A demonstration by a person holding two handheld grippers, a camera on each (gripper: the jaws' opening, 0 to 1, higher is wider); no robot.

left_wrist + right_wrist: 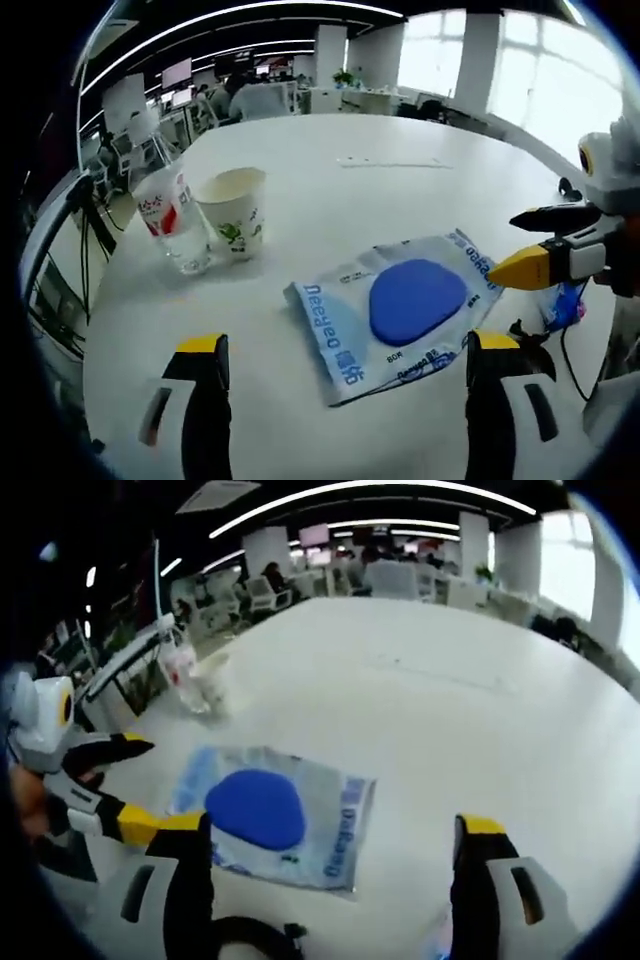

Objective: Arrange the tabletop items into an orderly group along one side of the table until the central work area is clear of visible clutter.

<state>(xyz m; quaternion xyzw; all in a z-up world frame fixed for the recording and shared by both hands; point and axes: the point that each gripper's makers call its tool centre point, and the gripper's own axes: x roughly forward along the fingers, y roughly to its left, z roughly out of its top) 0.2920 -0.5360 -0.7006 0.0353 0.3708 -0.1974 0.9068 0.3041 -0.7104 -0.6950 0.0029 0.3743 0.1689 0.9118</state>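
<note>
Both pairs of jaws are standing wide apart, gripping nothing. Seen from the left gripper view, the left gripper (345,385) is hovering over the near edge of the white table (400,190), its yellow-tipped jaws flanking a flat plastic packet (400,310) with a blue oval showing through it. Beyond it to the left, a paper cup (235,213) is sitting upright, touching a clear plastic cup (172,220) with a red label. The right gripper (545,245) is reaching in from the right, its tips just beside the packet's far corner. Over in the right gripper view, the right gripper (335,865) is hanging above the packet (270,815), which is lying left of centre, and the left gripper (125,780) is coming in at the left edge, with the cups (195,685) blurred near the table's far rim
</note>
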